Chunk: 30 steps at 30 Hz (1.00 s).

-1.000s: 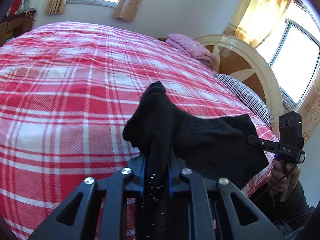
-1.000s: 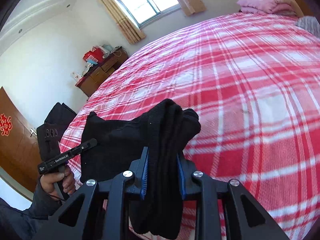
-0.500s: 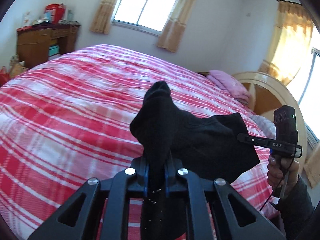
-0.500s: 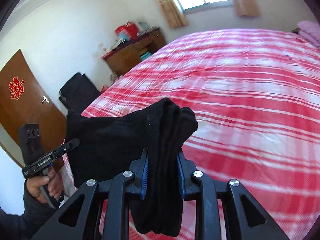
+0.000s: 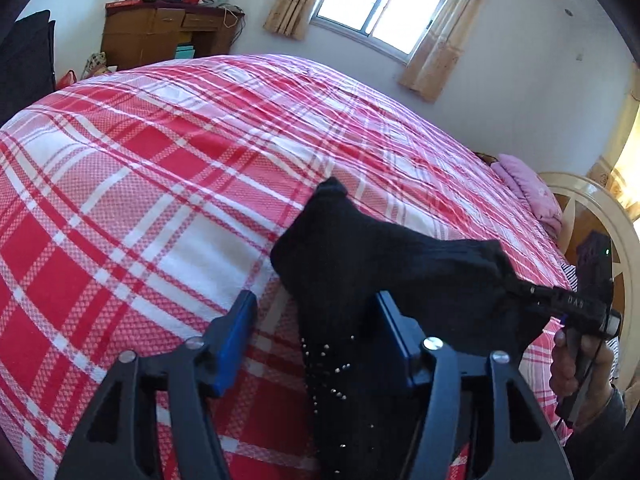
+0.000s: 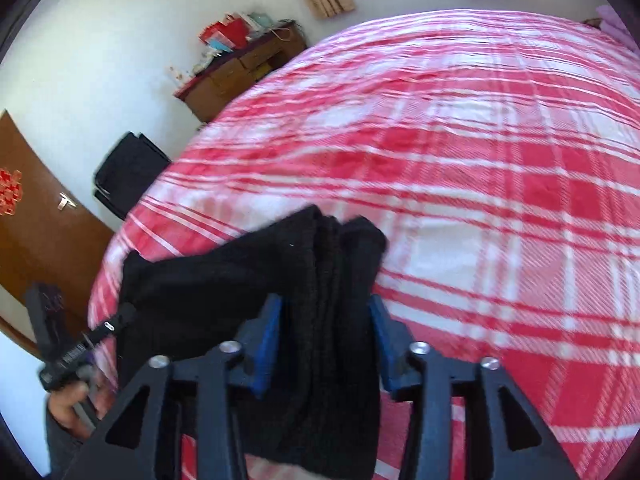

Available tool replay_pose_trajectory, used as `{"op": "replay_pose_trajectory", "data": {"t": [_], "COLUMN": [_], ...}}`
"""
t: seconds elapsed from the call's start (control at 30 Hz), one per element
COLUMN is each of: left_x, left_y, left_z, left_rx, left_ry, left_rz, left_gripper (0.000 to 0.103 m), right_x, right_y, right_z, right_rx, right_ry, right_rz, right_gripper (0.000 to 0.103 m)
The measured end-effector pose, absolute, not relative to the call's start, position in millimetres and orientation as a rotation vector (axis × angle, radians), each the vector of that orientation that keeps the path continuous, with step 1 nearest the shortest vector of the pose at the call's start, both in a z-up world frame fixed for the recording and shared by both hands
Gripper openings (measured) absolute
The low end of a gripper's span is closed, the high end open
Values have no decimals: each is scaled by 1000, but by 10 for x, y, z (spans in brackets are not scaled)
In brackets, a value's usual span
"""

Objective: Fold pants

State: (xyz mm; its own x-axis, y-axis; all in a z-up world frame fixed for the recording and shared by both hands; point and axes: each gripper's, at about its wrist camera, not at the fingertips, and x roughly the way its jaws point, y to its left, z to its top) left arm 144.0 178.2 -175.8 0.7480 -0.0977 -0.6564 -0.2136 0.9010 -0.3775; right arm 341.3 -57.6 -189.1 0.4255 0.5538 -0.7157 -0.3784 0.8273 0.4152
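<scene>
The black pants (image 5: 384, 264) hang bunched between my two grippers above the red plaid bed (image 5: 140, 184). My left gripper (image 5: 316, 312) has its jaws wide open; the cloth drapes between the blue pads and touches only the right one. My right gripper (image 6: 326, 320) has also spread its jaws, with a thick fold of the pants (image 6: 328, 280) lying between the pads. The right gripper shows in the left wrist view (image 5: 560, 300) at the far edge of the cloth. The left gripper shows in the right wrist view (image 6: 120, 320).
A wooden dresser (image 5: 160, 36) with bags on top stands by the far wall. A curved headboard (image 5: 592, 208) and pink pillow (image 5: 528, 188) are at the right. A black chair (image 6: 128, 172) and brown door (image 6: 36, 232) are beside the bed.
Both grippers have opened from a tight grip on the pants. Both views have swung toward the dresser side and down toward the bed.
</scene>
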Motion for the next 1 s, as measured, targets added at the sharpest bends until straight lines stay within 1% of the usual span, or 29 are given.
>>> {"op": "replay_pose_trajectory", "data": {"t": [0.13,0.23,0.37,0.4,0.47,0.5,0.53,0.63,0.83,0.87,1.0], "left_x": [1462,1443,1436,1433,1427,1422,1417,1405,1365,1357,1324], "left_y": [1695,1687,1658,1642,1625,1617,1612,1593,1547,1536,1457], "left_z": [-1749,-1754,-1742,-1737,-1734,-1731,-1732,-1734,-1719,-1707,-1652], "left_rx": [-400,-392,-370,-356,-331,-317,-301,-261,-214,-203,-150], "left_ry": [730,728,732,733,739,738,740,739,748,747,751], "left_rz": [91,99,112,116,127,133,142,177,199,205,230], "left_gripper": [68,70,74,76,79,82,87,94,96,96,96], "right_x": [3192,2949,2861,2877,2923,2949,2960,2953,2866,2844,2676], "right_y": [-753,-800,-773,-798,-882,-932,-968,-969,-1016,-1041,-1196], "right_z": [-1819,-1734,-1858,-1892,-1963,-1998,-2020,-2016,-1958,-1937,-1779], "right_rx": [235,206,137,134,197,235,252,231,213,215,170], "right_ry": [920,861,894,899,914,924,923,908,899,898,876], "right_rz": [582,594,550,530,523,527,537,547,507,498,412], "right_gripper": [49,49,49,51,60,60,60,60,61,63,63]}}
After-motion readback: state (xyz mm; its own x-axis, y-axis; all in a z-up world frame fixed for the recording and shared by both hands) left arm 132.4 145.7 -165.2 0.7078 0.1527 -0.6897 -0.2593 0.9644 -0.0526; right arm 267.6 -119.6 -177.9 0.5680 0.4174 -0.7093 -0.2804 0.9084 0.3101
